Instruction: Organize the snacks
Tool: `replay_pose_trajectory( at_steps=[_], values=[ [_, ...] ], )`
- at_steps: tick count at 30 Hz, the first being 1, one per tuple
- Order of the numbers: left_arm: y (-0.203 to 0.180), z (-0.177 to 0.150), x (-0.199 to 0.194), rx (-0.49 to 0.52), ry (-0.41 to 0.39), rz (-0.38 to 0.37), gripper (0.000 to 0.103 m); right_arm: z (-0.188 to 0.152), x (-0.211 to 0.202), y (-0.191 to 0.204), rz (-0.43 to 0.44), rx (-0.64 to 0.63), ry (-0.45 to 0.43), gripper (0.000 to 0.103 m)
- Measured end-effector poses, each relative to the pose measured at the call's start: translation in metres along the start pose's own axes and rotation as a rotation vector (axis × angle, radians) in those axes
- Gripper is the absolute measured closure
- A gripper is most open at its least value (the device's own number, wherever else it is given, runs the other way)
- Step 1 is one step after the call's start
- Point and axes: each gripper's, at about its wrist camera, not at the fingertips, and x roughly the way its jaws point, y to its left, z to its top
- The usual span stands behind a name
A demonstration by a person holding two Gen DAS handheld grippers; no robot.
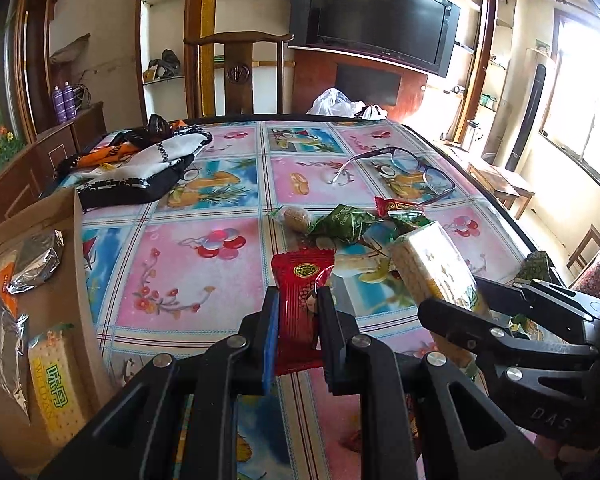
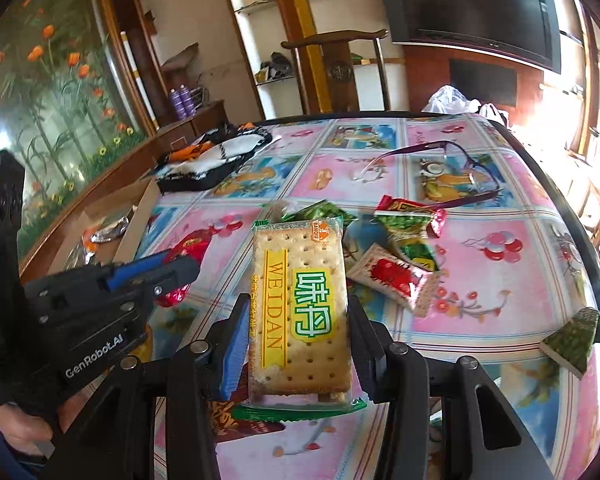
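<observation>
My left tool point(image 1: 296, 320) is clamped tight on a red foil-wrapped snack packet point(image 1: 298, 300), and my right tool point(image 2: 298, 344) is closed across the width of a clear-wrapped rectangular cracker pack with a yellow and green label point(image 2: 300, 304). Both packets look lifted clear of the desk point(image 1: 188, 272), which wears a glossy pink and blue patterned cover.

What the next move turns on, as I judge it, is the brown cardboard box point(image 1: 56, 280) lying off to my left, at the desk's left edge. It already holds a matching cracker pack and some silver foil packets. My left tool is the nearer one to it; the right tool sits just beside the left, on the side away from the box, so the left would need to go first or clear out of the way.

The cracker pack's long axis runs straight out along my right tool's fingers, its far end pointing away from me, printed face up. The red packet likewise stands lengthwise between my left tool's fingers, its far end pointing forward and up.

The remaining loose snacks, green and red wrapped pieces point(image 2: 404, 240), lie in a heap just ahead of both tools, with purple-framed glasses point(image 2: 452, 168) beyond them.
</observation>
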Motion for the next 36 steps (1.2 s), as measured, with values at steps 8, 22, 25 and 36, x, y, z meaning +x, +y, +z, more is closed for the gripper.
replay_pose_trajectory(
  at_steps=[8, 22, 25, 36],
  values=[
    [-0.0013, -0.0004, -0.0007, 0.013, -0.013, 0.023, 0.086, -0.002, 0.0007, -0.0016, -0.01, 0.001, -0.002, 0.054],
    [-0.0077, -0.0004, -0.007, 0.051, -0.047, 0.069, 0.086, -0.0029, -0.0002, -0.0015, -0.021, -0.003, -0.013, 0.054],
    [-0.0073, -0.0002, -0.0069, 0.052, -0.047, 0.068, 0.086, -0.0027, 0.0002, -0.0013, -0.023, -0.004, -0.013, 0.054],
    [-0.0084, 0.0003, -0.007, 0.056, -0.05, 0.073, 0.086, -0.0024, 0.0007, -0.0009, -0.021, -0.007, -0.012, 0.054]
  ],
)
